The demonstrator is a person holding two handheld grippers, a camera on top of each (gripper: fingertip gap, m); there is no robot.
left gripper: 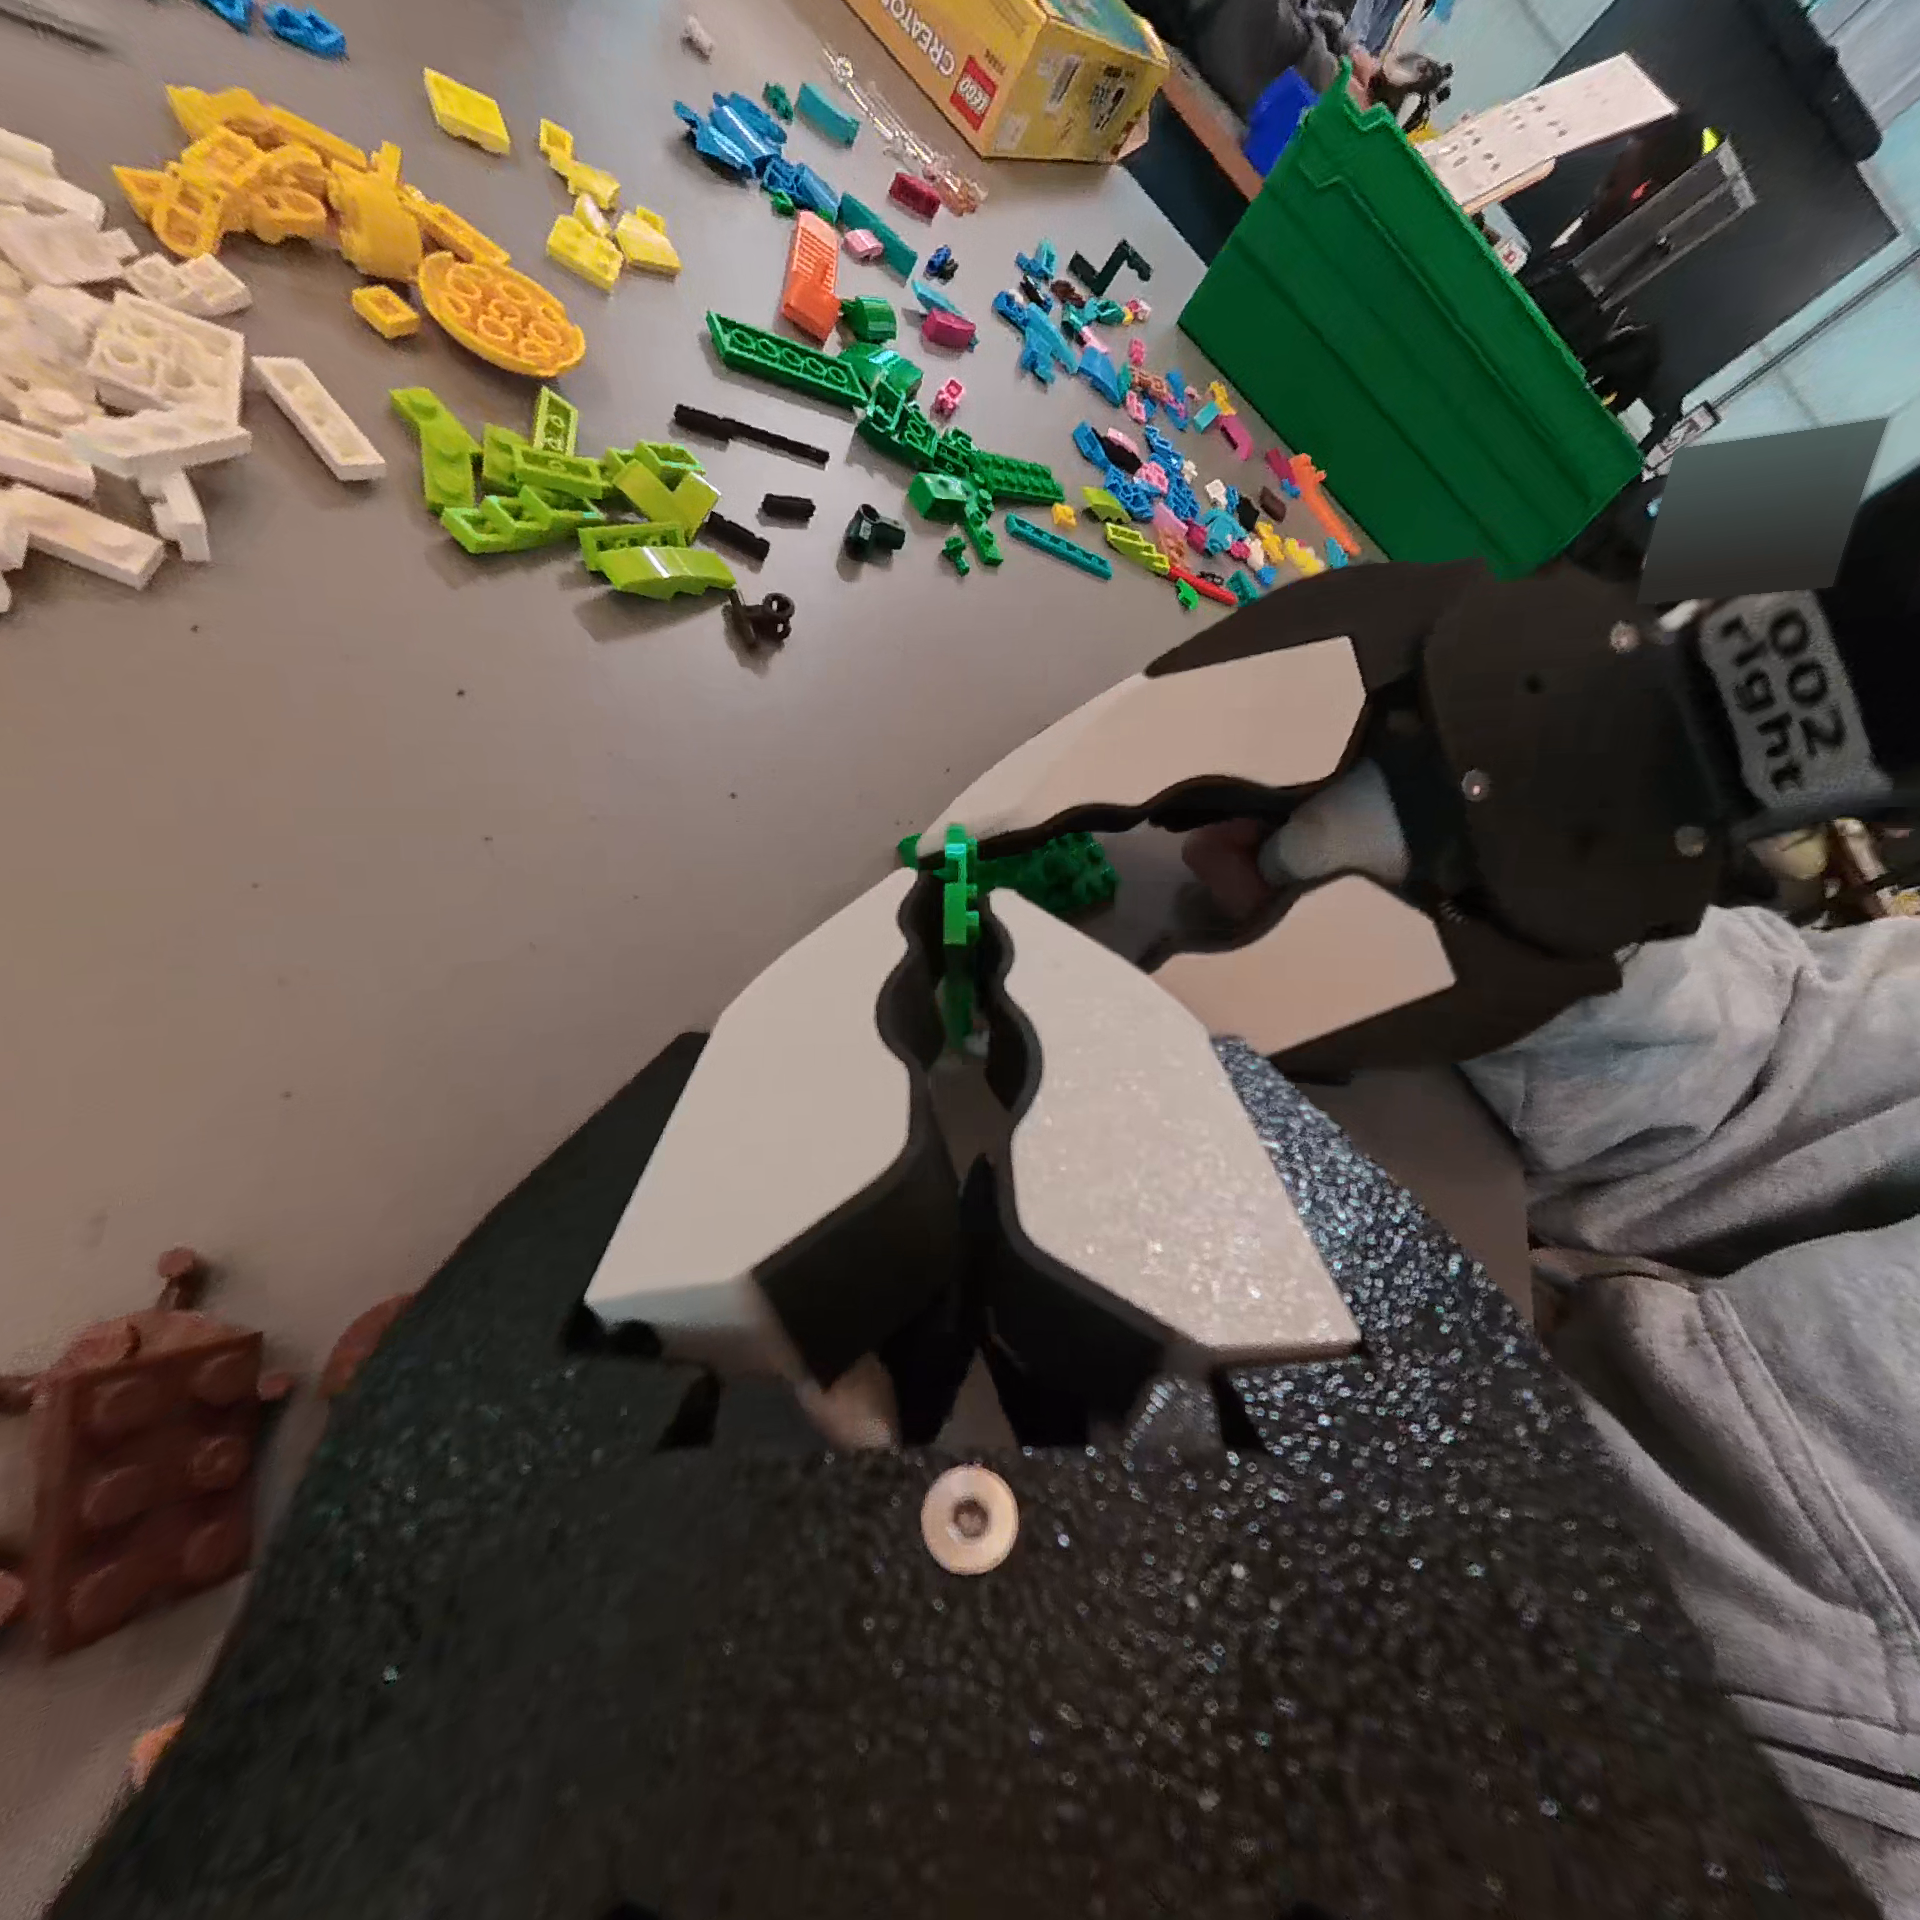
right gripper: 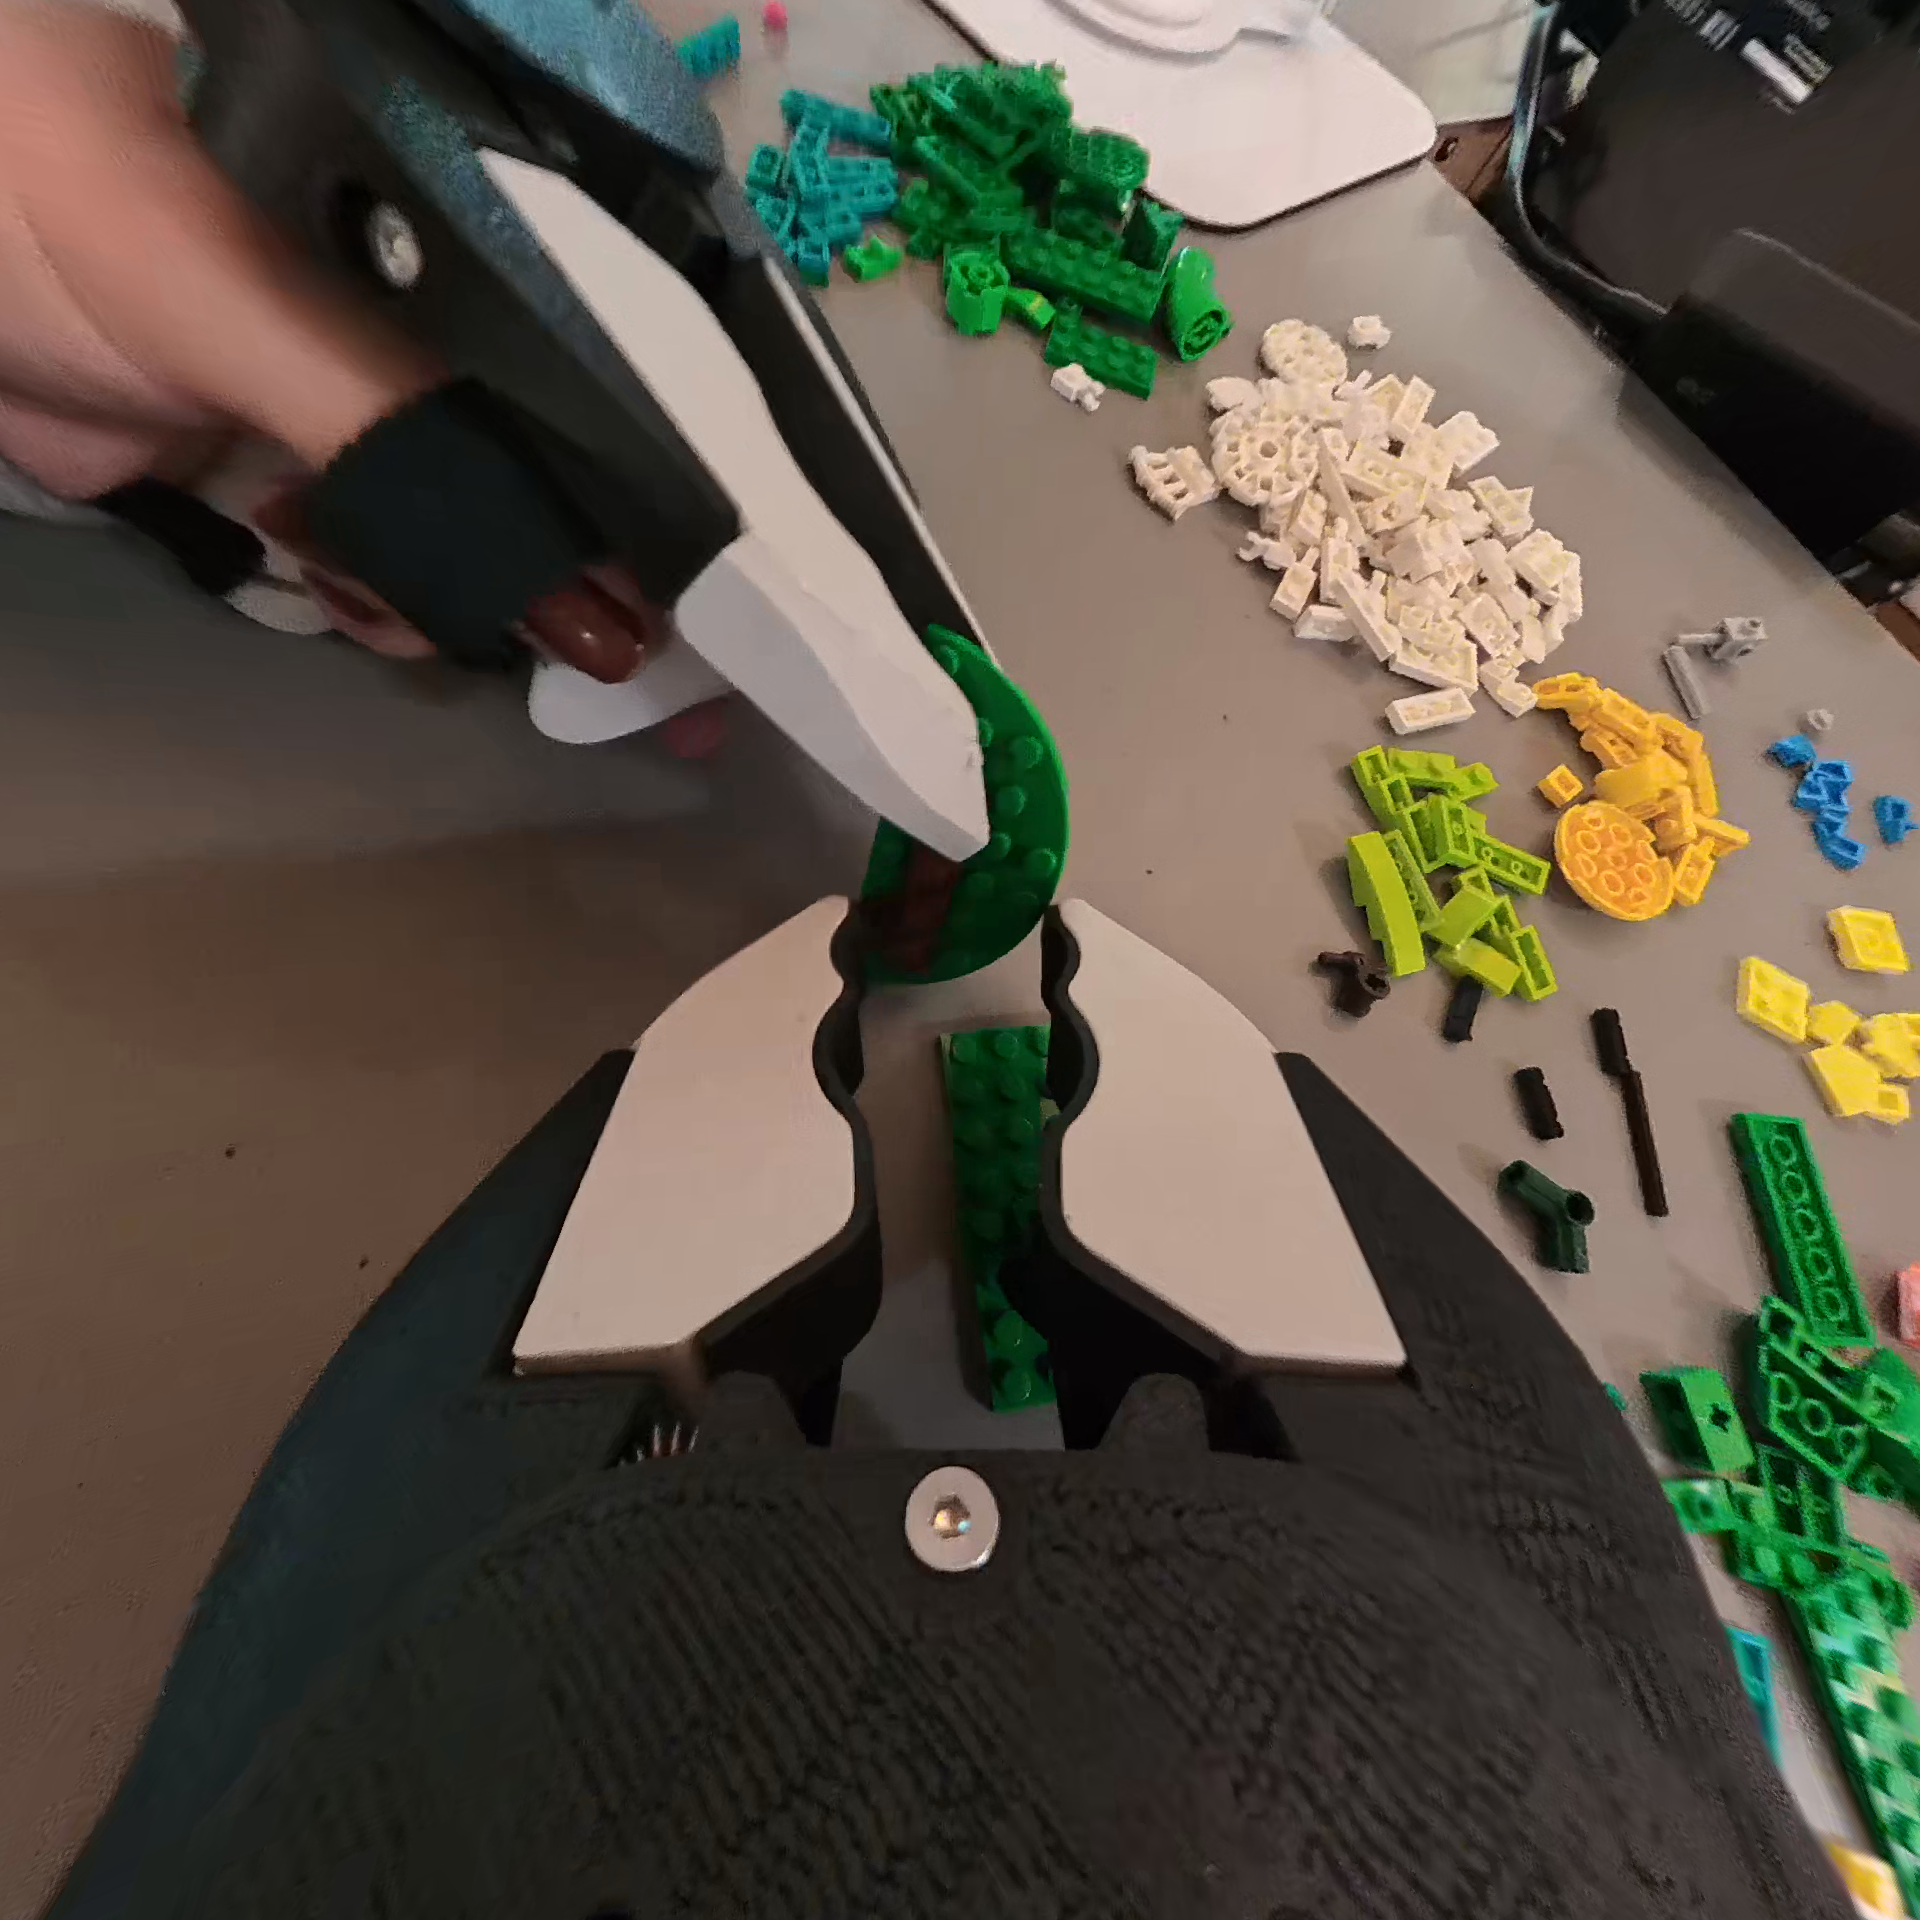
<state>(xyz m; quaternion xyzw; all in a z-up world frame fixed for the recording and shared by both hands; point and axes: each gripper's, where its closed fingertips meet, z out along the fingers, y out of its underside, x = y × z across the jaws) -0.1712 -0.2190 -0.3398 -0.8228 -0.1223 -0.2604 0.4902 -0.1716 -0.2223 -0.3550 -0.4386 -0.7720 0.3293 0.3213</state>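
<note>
My left gripper (left gripper: 956,883) is shut on a round green studded plate (left gripper: 958,914), seen edge-on between its pads. In the right wrist view the same plate (right gripper: 1013,831) stands on edge, carries a brown piece (right gripper: 920,904), and the left gripper (right gripper: 966,821) reaches it from the upper left. My right gripper (right gripper: 951,914) is open, its fingertips on either side of the round plate's lower edge without pressing on it. A long green studded plate (right gripper: 997,1195) lies between its spread fingers, against the right one. It also shows in the left wrist view (left gripper: 1070,868), under the right gripper (left gripper: 1049,904).
On the grey table (left gripper: 468,831) lie sorted piles of bricks: white (right gripper: 1392,520), yellow (left gripper: 312,208), lime (left gripper: 561,488), green (right gripper: 1029,197) and mixed small ones (left gripper: 1164,457). A brown brick (left gripper: 135,1475) lies near left. A green crate (left gripper: 1382,312) and a yellow box (left gripper: 1018,62) stand at the back. My two grippers' fingertips are within a few centimetres of each other. Both grippers' tips are roughly 12 centimeters from the brown brick (left gripper: 135,1475).
</note>
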